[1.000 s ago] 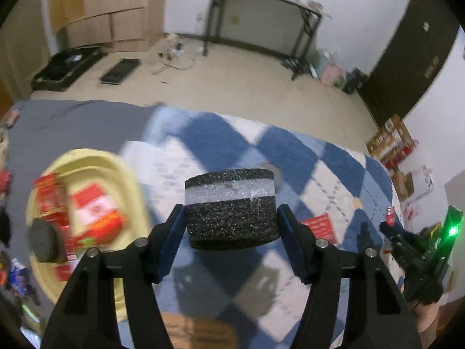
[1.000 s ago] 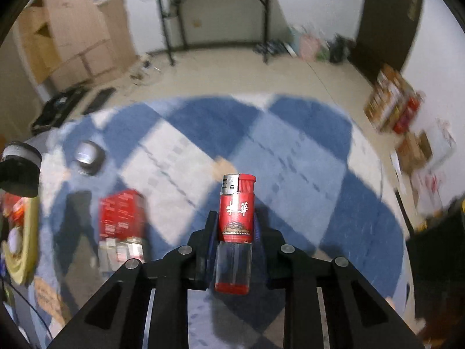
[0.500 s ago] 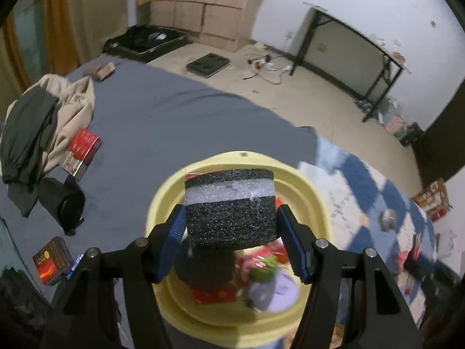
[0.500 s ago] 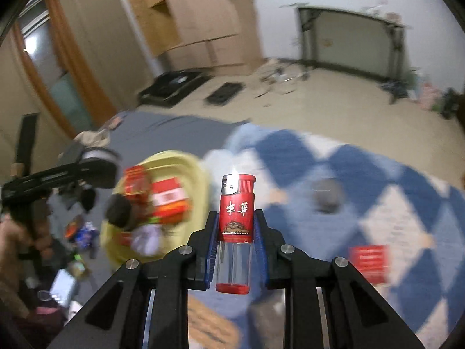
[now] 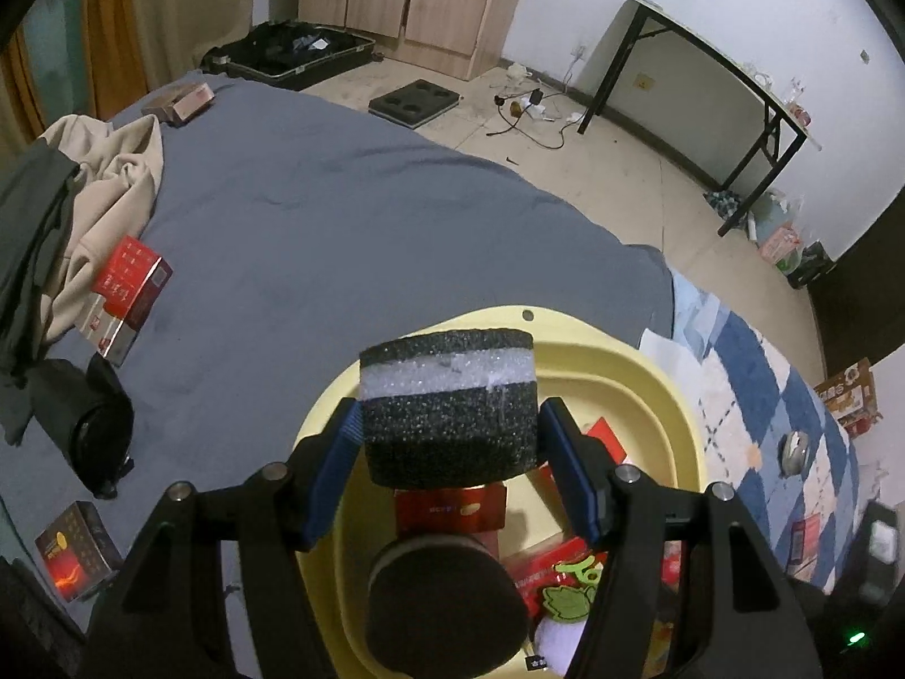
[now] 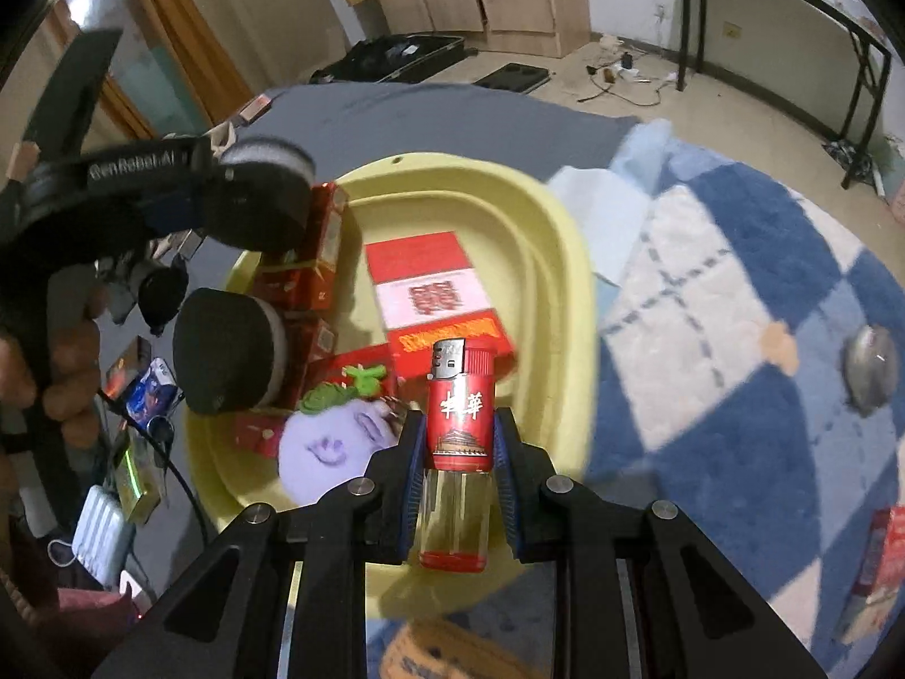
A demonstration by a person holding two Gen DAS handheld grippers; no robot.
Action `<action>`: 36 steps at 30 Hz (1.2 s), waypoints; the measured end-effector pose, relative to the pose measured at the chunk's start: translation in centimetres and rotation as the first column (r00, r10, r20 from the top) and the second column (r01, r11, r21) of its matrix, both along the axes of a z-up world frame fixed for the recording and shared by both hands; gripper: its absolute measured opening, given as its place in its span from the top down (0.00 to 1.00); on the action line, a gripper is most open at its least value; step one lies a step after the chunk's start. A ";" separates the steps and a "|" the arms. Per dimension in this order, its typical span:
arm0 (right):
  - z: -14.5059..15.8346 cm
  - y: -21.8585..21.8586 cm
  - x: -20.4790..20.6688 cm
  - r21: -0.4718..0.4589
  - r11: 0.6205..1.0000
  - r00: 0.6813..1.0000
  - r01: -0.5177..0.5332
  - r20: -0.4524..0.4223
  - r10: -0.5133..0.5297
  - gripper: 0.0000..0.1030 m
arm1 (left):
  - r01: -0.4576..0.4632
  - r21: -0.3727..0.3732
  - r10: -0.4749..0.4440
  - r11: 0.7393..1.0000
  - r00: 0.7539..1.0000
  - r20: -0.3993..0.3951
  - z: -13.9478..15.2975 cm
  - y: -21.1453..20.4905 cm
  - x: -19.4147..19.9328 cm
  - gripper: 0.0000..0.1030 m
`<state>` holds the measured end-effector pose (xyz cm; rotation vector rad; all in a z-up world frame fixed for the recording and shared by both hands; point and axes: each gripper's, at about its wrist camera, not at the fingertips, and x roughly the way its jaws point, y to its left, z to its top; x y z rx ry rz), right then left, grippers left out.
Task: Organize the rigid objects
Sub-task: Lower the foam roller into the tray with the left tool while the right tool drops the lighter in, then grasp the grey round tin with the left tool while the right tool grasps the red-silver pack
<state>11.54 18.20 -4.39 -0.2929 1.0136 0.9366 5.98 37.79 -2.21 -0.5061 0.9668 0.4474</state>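
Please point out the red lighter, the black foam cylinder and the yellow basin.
red lighter [image 6: 461, 416], right wrist view, red label.
black foam cylinder [image 5: 449, 430], left wrist view, dark side.
yellow basin [image 6: 560, 260], right wrist view, right rim.

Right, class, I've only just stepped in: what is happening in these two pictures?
A person is tidying loose objects into a yellow tub on the bed. The left tongs grip a black-and-white foam cylinder above the tub. The right tongs grip a red lighter over its near rim. The tub already holds red boxes, another foam cylinder and a purple toy.
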 end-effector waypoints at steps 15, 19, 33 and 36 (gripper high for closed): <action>-1.1 1.1 -2.1 0.021 1.000 0.997 0.002 0.076 -0.004 0.41 | -0.026 0.012 0.026 1.000 0.998 0.064 2.8 -1.6 -0.8 0.00; 1.8 -1.7 -2.8 0.095 0.995 0.993 0.041 0.104 -0.051 0.23 | 0.007 0.019 -0.009 1.000 0.993 0.117 5.9 -4.7 -0.5 0.00; 1.2 -27.6 2.1 -0.034 0.905 0.889 0.424 0.208 -0.409 0.00 | 0.410 0.120 -0.417 0.904 0.908 0.041 3.5 -28.4 10.2 0.00; 0.1 -29.5 3.5 -0.015 0.889 0.881 0.458 0.143 -0.451 0.00 | 0.450 0.143 -0.453 0.881 0.891 -0.011 1.8 -30.7 12.3 0.00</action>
